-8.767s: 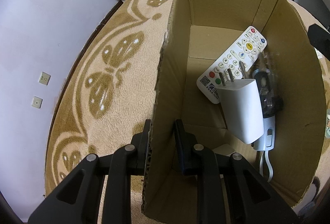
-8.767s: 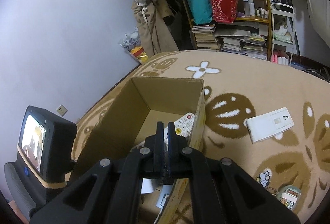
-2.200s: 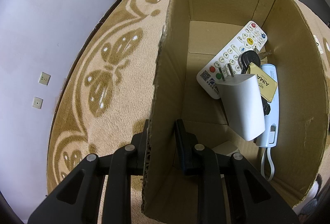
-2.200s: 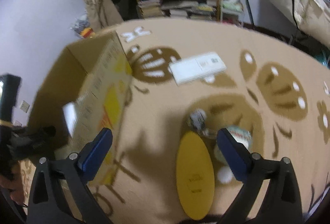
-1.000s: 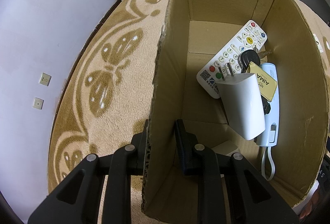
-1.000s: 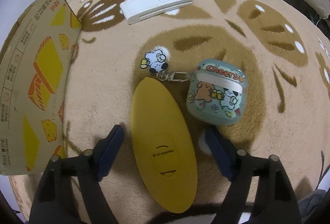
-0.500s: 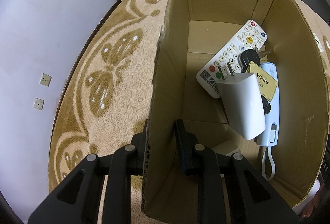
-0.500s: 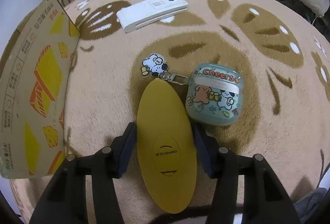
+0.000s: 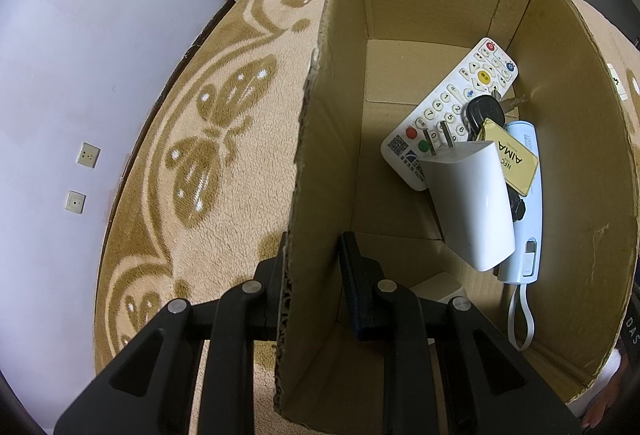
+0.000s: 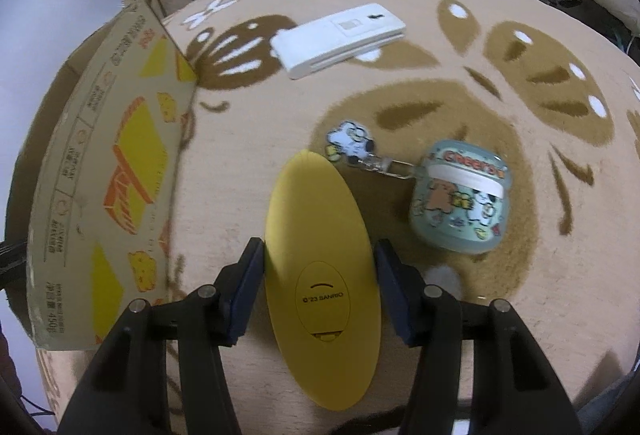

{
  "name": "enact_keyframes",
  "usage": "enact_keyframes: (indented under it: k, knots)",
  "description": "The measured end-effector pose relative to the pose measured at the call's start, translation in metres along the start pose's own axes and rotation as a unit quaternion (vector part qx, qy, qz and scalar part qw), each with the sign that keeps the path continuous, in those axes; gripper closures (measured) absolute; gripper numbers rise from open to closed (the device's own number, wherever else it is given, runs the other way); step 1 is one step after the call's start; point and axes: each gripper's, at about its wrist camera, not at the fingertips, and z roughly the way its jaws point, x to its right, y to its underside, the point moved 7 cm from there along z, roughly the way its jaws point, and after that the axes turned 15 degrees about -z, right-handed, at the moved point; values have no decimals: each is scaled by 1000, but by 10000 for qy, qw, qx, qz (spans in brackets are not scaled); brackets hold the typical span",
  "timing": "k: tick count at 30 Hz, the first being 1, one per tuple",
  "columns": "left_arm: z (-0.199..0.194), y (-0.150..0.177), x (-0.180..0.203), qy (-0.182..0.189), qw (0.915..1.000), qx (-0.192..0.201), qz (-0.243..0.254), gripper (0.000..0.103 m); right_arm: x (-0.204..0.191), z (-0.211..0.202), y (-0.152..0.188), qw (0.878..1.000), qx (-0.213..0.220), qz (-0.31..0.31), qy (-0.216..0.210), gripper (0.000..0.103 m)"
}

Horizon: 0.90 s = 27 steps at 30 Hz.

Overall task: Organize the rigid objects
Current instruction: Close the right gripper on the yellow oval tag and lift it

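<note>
Left wrist view: your left tool [image 9: 316, 267] is clamped on the near wall of the cardboard box [image 9: 580, 163], one finger outside, one inside. In the box lie a white remote [image 9: 452, 107], a white charger [image 9: 468, 203], a black key with a yellow tag [image 9: 508, 159] and a pale blue power bank [image 9: 528, 211]. In the right wrist view, your right tool [image 10: 320, 287] grips the yellow oval case [image 10: 316, 235] by its sides, both pads against it. It sits over the carpet [image 10: 520, 315], right of the box [image 10: 104, 171]. Just beside it lie an earbud case [image 10: 460, 199] with a charm [image 10: 350, 139], and further off a white flat device [image 10: 340, 39].
</note>
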Motion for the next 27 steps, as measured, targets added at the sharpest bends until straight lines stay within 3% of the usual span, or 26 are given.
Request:
enact_keyframes:
  k: [12, 27]
  knots:
    - [0, 0, 0, -3, 10000, 1, 6, 81, -20, -17, -21, 9984, 474, -285, -152, 43]
    - [0, 0, 0, -29, 10000, 1, 24, 81, -38, -77, -83, 9872, 1462, -598, -204, 44]
